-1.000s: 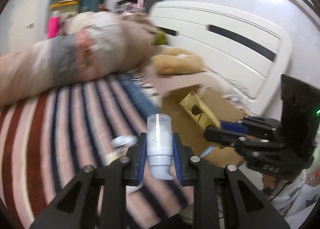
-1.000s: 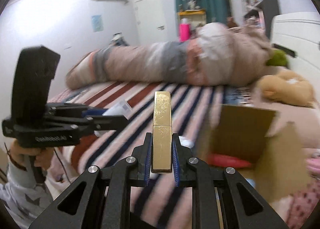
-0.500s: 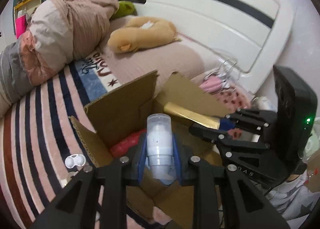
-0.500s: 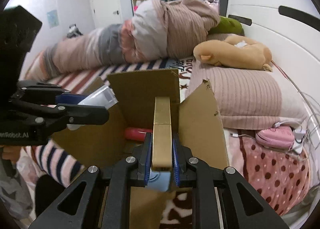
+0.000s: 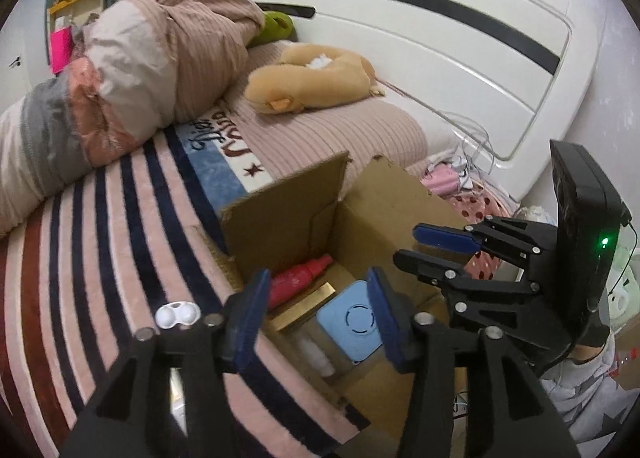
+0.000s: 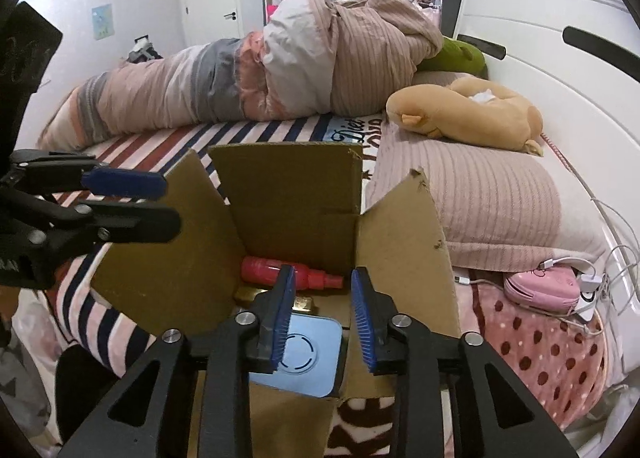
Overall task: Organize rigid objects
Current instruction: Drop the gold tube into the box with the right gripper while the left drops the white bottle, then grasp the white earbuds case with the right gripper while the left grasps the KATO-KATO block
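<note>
Where half a second ago each tool pinched something over the open brown cardboard box (image 5: 360, 210), both now hang spread and empty above it: the left gripper (image 5: 316, 314) has let go its clear plastic pump bottle (image 5: 316, 350), which lies low in the box beside the pale blue square device (image 5: 352, 322), and the right gripper (image 6: 322, 314) has dropped its long gold bar-shaped case (image 5: 300, 308), now flat between the red spray bottle (image 6: 288, 274) and that device. Two more rigid items look stowed, so I judge this round done. Going left to right: a small white twin-cup case (image 5: 178, 314) sits on the striped blanket (image 5: 100, 238) just left of the box, likely next; farther right lie a tan plush toy (image 6: 468, 114) and a pink gadget (image 6: 540, 288) with cables. Upright flaps crowd the opening.
</note>
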The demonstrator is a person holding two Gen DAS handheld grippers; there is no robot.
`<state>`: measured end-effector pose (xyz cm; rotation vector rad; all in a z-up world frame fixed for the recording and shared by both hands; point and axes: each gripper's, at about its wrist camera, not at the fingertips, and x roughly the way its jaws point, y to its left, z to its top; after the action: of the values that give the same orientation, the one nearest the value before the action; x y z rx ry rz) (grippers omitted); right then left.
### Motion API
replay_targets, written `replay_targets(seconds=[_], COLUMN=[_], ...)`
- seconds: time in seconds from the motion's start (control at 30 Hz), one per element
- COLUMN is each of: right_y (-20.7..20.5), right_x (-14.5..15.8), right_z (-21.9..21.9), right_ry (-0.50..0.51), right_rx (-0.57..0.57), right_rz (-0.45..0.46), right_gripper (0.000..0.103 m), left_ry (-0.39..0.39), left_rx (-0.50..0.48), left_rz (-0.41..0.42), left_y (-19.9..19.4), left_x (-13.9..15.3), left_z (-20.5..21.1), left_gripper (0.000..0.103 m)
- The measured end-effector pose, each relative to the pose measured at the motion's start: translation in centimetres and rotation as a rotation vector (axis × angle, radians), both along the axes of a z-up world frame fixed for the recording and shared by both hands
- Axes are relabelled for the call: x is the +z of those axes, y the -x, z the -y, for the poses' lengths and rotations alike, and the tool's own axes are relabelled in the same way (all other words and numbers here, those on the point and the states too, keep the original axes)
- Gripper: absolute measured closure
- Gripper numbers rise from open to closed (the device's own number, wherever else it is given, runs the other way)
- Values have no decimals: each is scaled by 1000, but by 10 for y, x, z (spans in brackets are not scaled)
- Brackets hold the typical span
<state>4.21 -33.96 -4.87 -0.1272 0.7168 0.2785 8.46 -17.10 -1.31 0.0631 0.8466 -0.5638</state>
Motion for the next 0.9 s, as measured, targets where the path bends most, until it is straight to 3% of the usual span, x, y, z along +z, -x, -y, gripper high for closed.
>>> replay_targets(seconds=[0.33, 0.53, 0.63, 0.7, 0.87, 0.9], right_y=[28, 41, 41, 40, 21, 16], right_x=[28, 33, 19, 6, -54, -64], right_z=[-51, -124, -163, -184, -223, -227], right_ry=[-53, -61, -60, -49, -2, 16], right_rx=[115, 256, 329, 356, 381, 361], right_rz=[74, 85, 43, 11, -133, -146], right_gripper=[70, 68, 59, 58, 56, 52], left_ry=[29, 24, 17, 13, 36, 44], left_rx=[148, 245, 275, 287, 296, 295], left_rz=[85, 70, 52, 26, -48, -62], left_y=[37, 48, 48, 45, 33, 30], left_x=[21, -1, -27, -45, -96, -104], left_z=[-98, -170, -196, -207, -227, -228], left_gripper=[40, 35, 35, 35, 35, 35])
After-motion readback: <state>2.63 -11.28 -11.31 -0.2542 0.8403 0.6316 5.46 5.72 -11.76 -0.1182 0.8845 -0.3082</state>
